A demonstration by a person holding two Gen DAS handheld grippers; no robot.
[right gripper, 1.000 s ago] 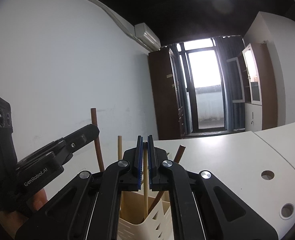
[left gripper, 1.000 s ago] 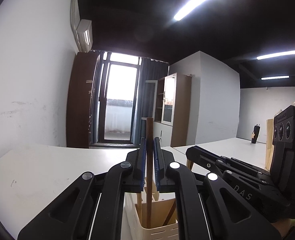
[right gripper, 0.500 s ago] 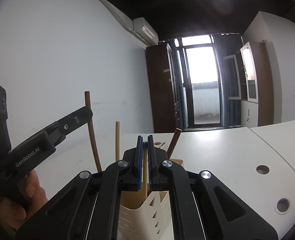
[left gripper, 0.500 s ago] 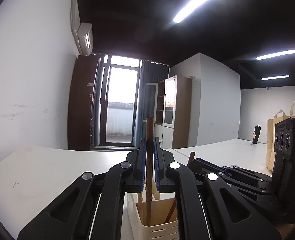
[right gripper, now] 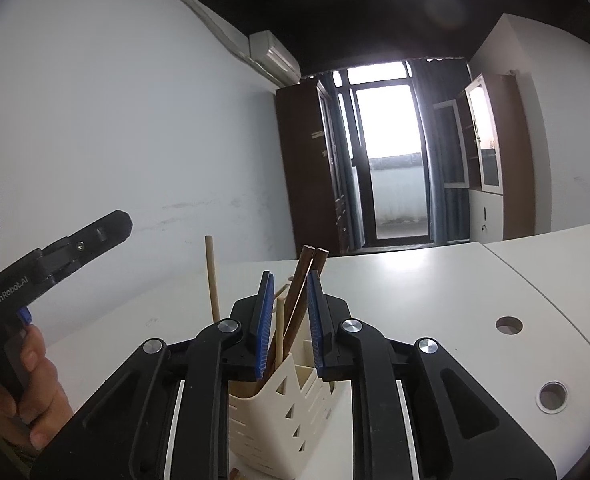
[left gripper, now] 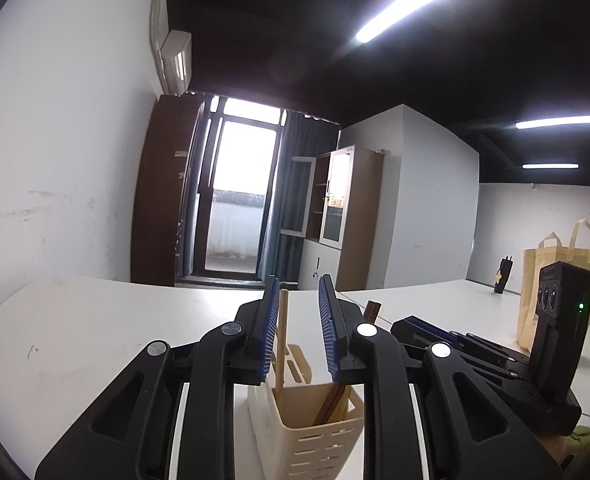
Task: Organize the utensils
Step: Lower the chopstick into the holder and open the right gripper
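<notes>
A cream slotted utensil holder (left gripper: 315,432) (right gripper: 271,420) stands on the white table just below both grippers. My left gripper (left gripper: 299,288) hovers over it with its jaws opening. A pale wooden chopstick (left gripper: 282,340) rises from the holder beside the left pad, free of the right pad. Dark chopsticks (left gripper: 331,404) lean inside the holder. My right gripper (right gripper: 290,280) has its jaws opening too. Two dark chopsticks (right gripper: 301,292) and a thin pale stick (right gripper: 279,328) stand loose between its pads. Another pale chopstick (right gripper: 211,280) stands to the left.
The white table (left gripper: 75,340) (right gripper: 435,300) has round cable holes (right gripper: 509,325) on its right side. A paper bag (left gripper: 555,280) stands at the far right. A hand (right gripper: 35,392) holds the left gripper's handle close by. White wall behind.
Both grippers were shut on upright chopsticks and have parted their jaws. The dark stick from the left and the pale one from the right have dropped lower into the holder.
</notes>
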